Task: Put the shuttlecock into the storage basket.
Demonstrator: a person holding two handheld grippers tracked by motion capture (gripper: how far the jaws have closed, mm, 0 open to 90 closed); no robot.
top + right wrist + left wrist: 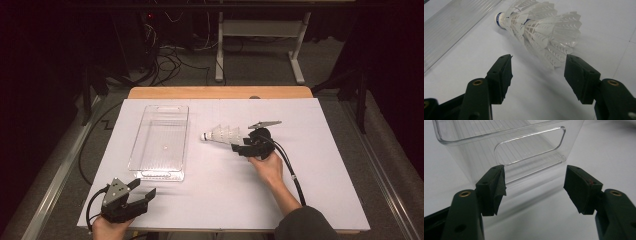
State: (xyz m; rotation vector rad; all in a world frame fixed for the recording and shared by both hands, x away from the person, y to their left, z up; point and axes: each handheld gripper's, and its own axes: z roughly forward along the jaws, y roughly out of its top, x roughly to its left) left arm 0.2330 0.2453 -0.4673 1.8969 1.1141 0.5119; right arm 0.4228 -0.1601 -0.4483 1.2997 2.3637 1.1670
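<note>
A stack of white shuttlecocks lies on its side on the white table, a little right of the middle, cork end pointing left toward the clear plastic bin. The bin sits left of centre, long side running near to far, and the stack is just beside its right wall without touching it.

The right gripper comes in from the right, held low in the person's hand, with its tips just short of the wide feathered end. In the right gripper view its jaws stand well apart with the skirt of the stack just ahead of them and nothing between the pads (bare table shows in the gap).

The left gripper rests at the near left corner of the table, pointing toward the near end of the bin. Its jaws are spread wide too and hold nothing; the left gripper view looks past them at the bin's handle cut-out
</note>
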